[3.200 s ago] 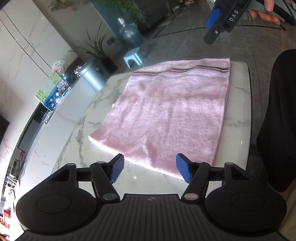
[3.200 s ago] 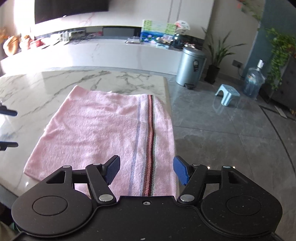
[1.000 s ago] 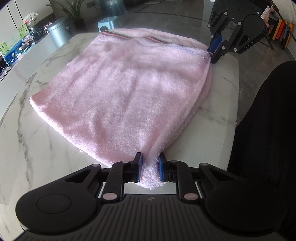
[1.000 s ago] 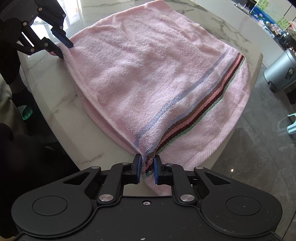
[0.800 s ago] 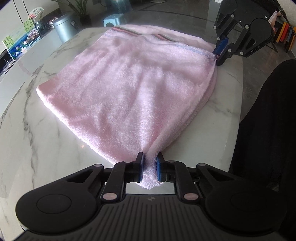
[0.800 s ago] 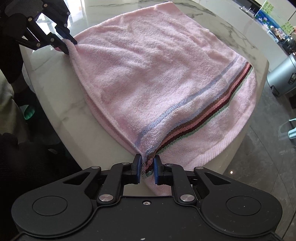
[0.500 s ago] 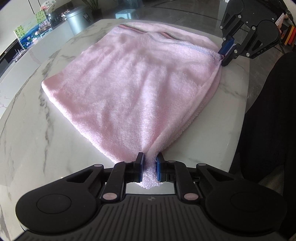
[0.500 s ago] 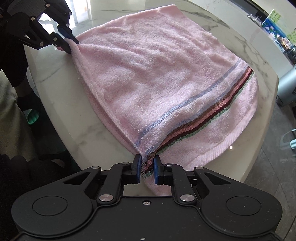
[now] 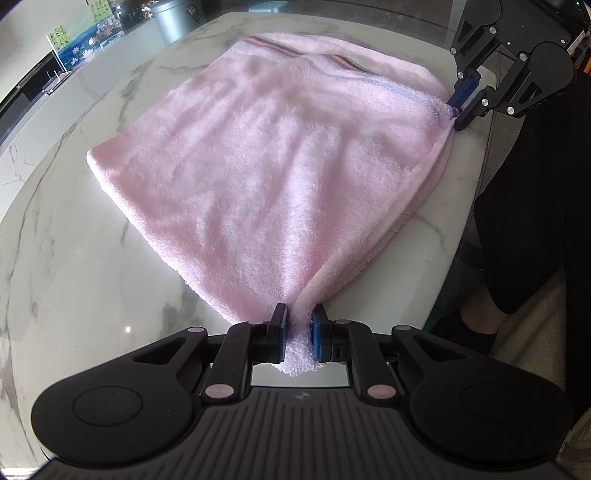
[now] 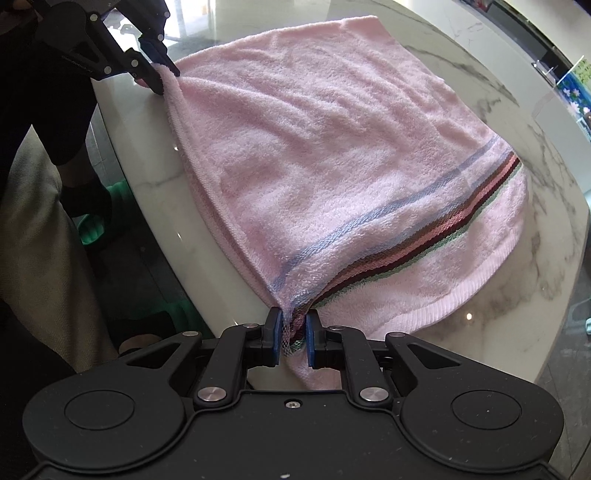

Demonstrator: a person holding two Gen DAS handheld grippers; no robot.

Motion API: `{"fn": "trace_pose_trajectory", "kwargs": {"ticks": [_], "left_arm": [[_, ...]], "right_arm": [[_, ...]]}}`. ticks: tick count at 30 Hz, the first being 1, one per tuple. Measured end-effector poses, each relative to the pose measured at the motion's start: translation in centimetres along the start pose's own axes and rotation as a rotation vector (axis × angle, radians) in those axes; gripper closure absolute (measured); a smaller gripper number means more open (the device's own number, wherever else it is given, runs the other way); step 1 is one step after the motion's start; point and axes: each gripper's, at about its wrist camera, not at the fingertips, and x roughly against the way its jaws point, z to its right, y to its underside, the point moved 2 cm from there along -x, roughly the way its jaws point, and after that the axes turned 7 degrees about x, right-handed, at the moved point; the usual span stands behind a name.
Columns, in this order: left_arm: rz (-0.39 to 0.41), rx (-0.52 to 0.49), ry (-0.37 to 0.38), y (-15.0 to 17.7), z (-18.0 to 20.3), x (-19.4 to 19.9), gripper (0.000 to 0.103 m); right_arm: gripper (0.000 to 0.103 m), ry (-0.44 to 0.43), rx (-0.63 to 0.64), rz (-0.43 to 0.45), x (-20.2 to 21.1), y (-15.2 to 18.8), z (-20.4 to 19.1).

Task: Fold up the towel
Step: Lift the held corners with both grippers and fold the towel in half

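Observation:
A pink towel [image 9: 288,162] with a striped band [image 10: 436,236] lies doubled on the white marble table [image 9: 74,280], its top layer pulled taut between two near corners. My left gripper [image 9: 298,334] is shut on the plain near corner, which bunches between the blue pads. My right gripper [image 10: 293,338] is shut on the striped corner. Each gripper shows in the other's view: the right gripper [image 9: 461,107] at the upper right, the left gripper [image 10: 162,75] at the upper left, both pinching towel.
A person's dark-clothed legs [image 9: 535,206] stand at the table's curved near edge. A green slipper [image 10: 99,221] shows on the floor. A grey bin [image 9: 177,14] and a colourful picture [image 9: 81,44] stand beyond the far side. Bare marble lies left of the towel.
Both grippers have carried their pinched corners across the table with the towel, so the folded cloth has slid and the table's far edge now sits closer. Both grips are unchanged.

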Motion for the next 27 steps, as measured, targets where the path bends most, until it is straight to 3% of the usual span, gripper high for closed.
{"fn": "trace_pose_trajectory", "kwargs": {"ticks": [6,14,27], "left_arm": [[-0.005,-0.004,-0.026,-0.2,0.6,0.1,0.092],[0.055,0.004,-0.052,-0.5,0.2,3.4,0.092],[0.136,-0.051,-0.135,-5.2,-2.4,6.0,0.092]], "right_arm": [[0.093,0.002,0.033,0.01,0.8,-0.4,-0.5],[0.093,0.025,0.075,0.028,2.9,-0.9,0.3],[0.093,0.125,0.096,0.057,7.4,-2.8,3.4]]}}
